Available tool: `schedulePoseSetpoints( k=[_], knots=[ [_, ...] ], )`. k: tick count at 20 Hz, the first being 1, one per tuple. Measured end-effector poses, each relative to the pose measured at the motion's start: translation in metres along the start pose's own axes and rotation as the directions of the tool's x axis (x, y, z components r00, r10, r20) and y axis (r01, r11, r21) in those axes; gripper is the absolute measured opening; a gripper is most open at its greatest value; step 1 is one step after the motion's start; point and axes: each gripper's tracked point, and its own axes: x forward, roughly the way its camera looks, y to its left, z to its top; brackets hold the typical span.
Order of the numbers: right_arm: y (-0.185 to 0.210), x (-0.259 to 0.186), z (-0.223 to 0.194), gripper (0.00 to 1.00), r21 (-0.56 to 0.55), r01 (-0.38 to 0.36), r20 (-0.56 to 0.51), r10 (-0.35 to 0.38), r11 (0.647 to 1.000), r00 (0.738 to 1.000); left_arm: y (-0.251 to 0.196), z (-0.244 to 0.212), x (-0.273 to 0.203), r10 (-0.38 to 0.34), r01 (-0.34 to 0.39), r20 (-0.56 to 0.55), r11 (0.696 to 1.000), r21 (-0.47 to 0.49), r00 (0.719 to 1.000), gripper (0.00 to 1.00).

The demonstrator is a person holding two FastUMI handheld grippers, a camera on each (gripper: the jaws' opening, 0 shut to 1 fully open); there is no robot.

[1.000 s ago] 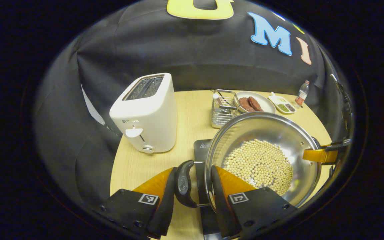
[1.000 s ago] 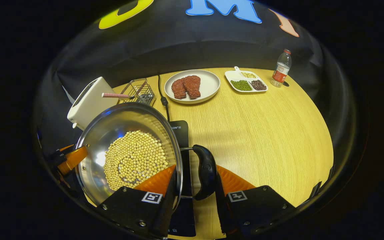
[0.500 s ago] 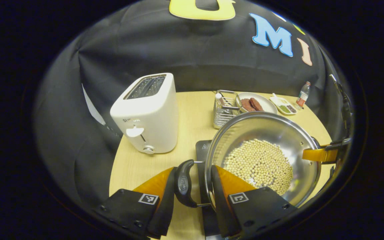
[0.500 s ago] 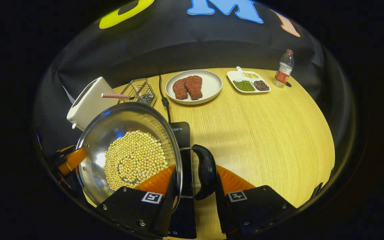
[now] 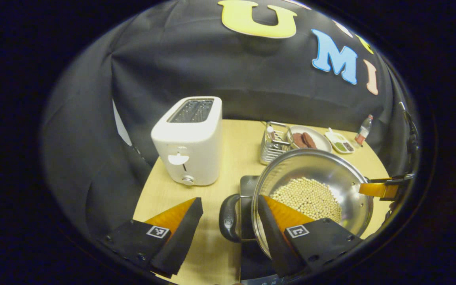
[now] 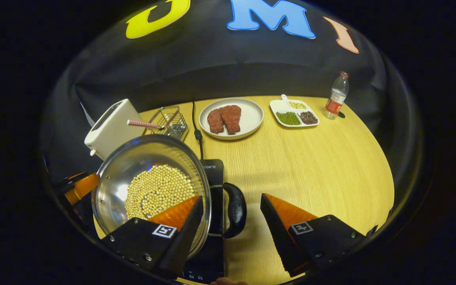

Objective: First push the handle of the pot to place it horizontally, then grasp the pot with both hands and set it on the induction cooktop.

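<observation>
In the left gripper view, our left gripper point(image 5: 228, 219) is released, its jaws spread wide either side of the pot's black side handle point(image 5: 228, 217). In the right gripper view, our right gripper point(image 6: 231, 215) is likewise spread apart around the opposite handle point(image 6: 236, 209), gripping nothing. The steel pot point(image 6: 111, 198), holding soybeans point(image 6: 156, 190), sits on the black induction cooktop point(image 6: 214, 174). Farther off on the wooden table point(image 6: 323, 166) we see a white toaster point(image 5: 190, 142), a wire basket point(image 6: 170, 120), a plate of meat point(image 6: 232, 116), a divided dish point(image 6: 293, 113) and a bottle point(image 6: 335, 95).
</observation>
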Motion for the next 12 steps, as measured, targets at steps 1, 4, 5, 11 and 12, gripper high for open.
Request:
schedulePoseSetpoints(
  k=[1,4,5,11,12],
  knots=[
    [-0.002,-0.006,0.011,0.89,-0.001,-0.005,0.05,0.005,1.0,0.999,-0.002,0.011,-0.011,0.01,-0.01,0.035,1.0,-0.009,0.999,0.92],
    [-0.017,-0.035,0.045,0.89,0.003,-0.024,0.189,0.022,1.0,0.982,-0.02,0.044,-0.046,0.036,-0.032,0.13,0.999,-0.033,0.991,0.92],
    [-0.023,-0.046,0.057,0.89,0.002,-0.025,0.231,0.024,1.0,0.973,-0.03,0.054,-0.057,0.036,-0.029,0.161,0.999,-0.043,0.986,0.93],
    [-0.069,-0.133,0.116,0.89,-0.042,0.003,0.444,0.016,0.999,0.896,-0.135,0.136,-0.139,-0.005,0.018,0.389,0.999,-0.029,0.921,0.92],
    [-0.078,-0.149,0.126,0.89,-0.041,0.006,0.475,0.014,0.999,0.88,-0.157,0.148,-0.156,-0.013,0.02,0.426,1.0,-0.013,0.904,0.92]
  ],
)
